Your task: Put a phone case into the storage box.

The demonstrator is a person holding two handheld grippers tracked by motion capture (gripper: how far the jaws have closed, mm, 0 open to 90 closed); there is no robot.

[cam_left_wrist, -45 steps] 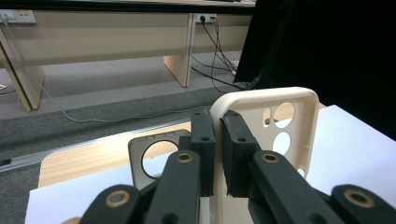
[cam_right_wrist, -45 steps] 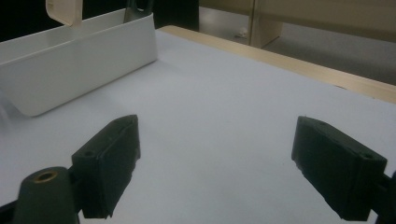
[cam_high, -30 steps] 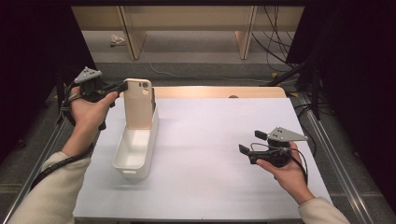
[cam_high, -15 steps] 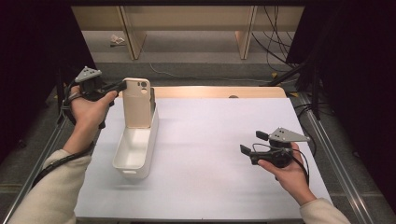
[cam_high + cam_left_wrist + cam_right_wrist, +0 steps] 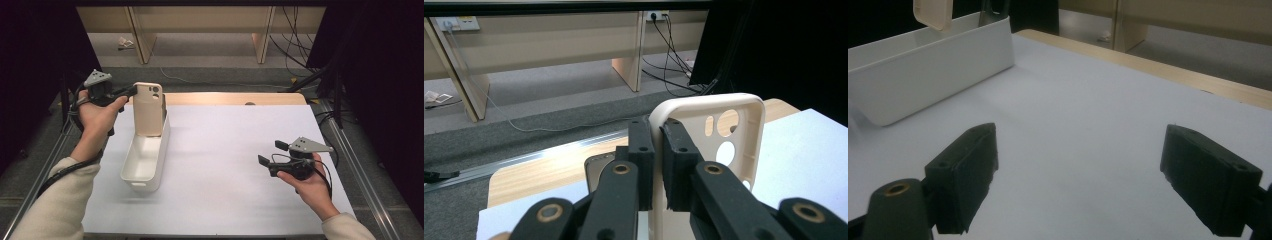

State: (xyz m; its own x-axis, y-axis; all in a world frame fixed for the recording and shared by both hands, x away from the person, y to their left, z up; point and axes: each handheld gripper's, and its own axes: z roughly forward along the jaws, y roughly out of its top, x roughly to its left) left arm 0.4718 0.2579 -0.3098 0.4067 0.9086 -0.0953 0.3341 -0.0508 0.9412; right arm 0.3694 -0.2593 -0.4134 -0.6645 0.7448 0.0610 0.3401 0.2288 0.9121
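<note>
**Case gripped, hanging over the bin – drop not done yet**

I've got the left gripper [image 5: 656, 150] clamped on the side wall of the beige phone case [image 5: 148, 107], near its camera-cutout end; the left gripper view shows both pads pinching that thin rim with nothing else between them. Case stands upright, just ahead of the jaws, its lower end dipping into the far end of the white bin [image 5: 145, 160] directly below the tool. Can't tell whether the bottom edge touches the bin floor or hangs free.

Right gripper [image 5: 272, 159] is well apart, low over the white table sheet [image 5: 230, 165], jaws spread wide and empty; from it the bin sits far ahead to the left.

My read: pick is done, carry to the bin is done. Left to do: lower or tip the case so it lies flat in the bin, open up, back the tool out. Bin interior looks empty otherwise
</note>
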